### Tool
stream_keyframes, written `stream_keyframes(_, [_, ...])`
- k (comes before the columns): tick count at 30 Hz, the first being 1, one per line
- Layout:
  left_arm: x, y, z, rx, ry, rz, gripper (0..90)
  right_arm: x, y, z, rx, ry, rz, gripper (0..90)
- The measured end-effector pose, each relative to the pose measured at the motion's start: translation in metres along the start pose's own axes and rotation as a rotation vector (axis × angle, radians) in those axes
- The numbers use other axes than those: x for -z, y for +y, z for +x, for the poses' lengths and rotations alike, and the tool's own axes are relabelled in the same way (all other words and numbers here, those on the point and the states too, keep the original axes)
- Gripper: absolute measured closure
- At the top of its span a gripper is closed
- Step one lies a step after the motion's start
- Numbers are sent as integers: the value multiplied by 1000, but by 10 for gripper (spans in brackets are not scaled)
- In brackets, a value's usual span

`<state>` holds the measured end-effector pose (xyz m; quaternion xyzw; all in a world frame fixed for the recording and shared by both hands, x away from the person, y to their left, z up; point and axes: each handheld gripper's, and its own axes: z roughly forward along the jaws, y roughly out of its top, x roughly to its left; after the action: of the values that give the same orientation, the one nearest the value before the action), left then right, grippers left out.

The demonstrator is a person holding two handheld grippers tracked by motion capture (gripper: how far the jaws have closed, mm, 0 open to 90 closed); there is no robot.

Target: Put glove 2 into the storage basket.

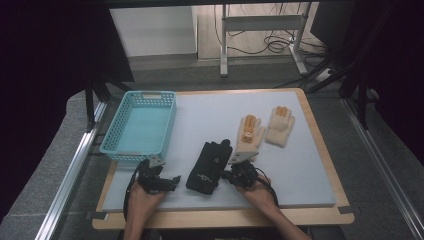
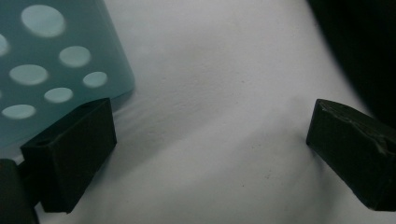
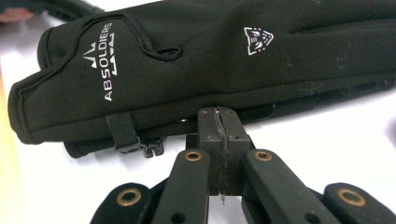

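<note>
A pair of black gloves (image 1: 209, 167) lies stacked on the pale mat, white "ABSOLDIERS" lettering on the cuff (image 3: 187, 70). My right gripper (image 1: 227, 176) sits just right of them, shut. In the right gripper view its jaws (image 3: 218, 114) are pressed together with their tips touching the gloves' near edge; I see no fabric between them. My left gripper (image 1: 175, 181) rests left of the gloves, below the basket's near corner. In the left gripper view it stands open (image 2: 210, 154) over bare mat, with nothing between its fingers.
A turquoise perforated basket (image 1: 111, 135) stands at the mat's left, its corner (image 2: 56, 60) close to the left jaw. Two cream knit gloves with orange fingertips (image 1: 250, 134) (image 1: 280, 126) lie right of centre. The wooden table edge (image 1: 225, 217) runs along the front.
</note>
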<state>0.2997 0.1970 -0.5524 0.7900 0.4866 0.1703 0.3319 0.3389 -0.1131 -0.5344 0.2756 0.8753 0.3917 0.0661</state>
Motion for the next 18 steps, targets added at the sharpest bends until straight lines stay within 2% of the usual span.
stream_keyframes(5, [0,0,0,1,-1,1,19,-14,13,-3,13,-19,-1,883])
stream_keyframes(10, [0,0,0,0,-1,0,18,-15,17,-4,19,-24,2,871])
stream_keyframes(15, [0,0,0,2,-3,-1,18,4,17,-10,3,-29,-37,833])
stream_keyframes(18, [0,0,0,2,-3,0,18,14,15,-15,4,-43,-43,802])
